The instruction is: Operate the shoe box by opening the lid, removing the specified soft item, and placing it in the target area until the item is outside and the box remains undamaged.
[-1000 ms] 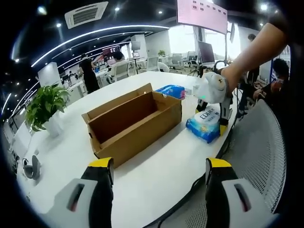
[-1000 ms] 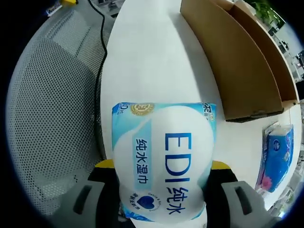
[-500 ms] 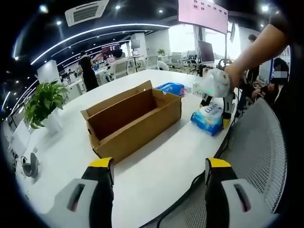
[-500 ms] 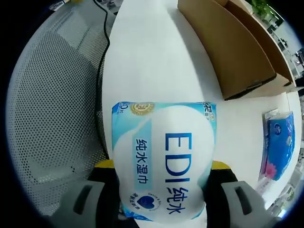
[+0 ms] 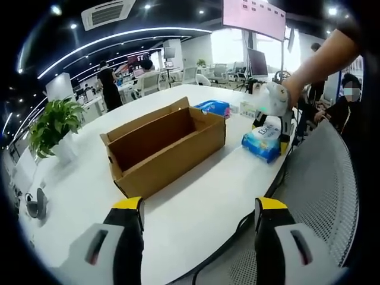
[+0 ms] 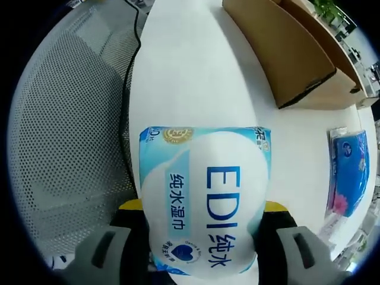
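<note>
An open brown cardboard box lies on the white table, its flaps spread; one end of the box reaches into the right gripper view. My right gripper is shut on a blue and white pack of wet wipes, held just above the table's near edge, right of the box. The same wipes pack hangs under a person's hand in the left gripper view. My left gripper is open with nothing between its jaws, well back from the box.
A blue tissue pack lies beyond the box, and the same tissue pack edges the right gripper view. A potted plant stands at the table's left. A grey mesh chair borders the table edge, with a black cable.
The right gripper has carried the wipes pack further right, away from the box. The left gripper has barely moved.
</note>
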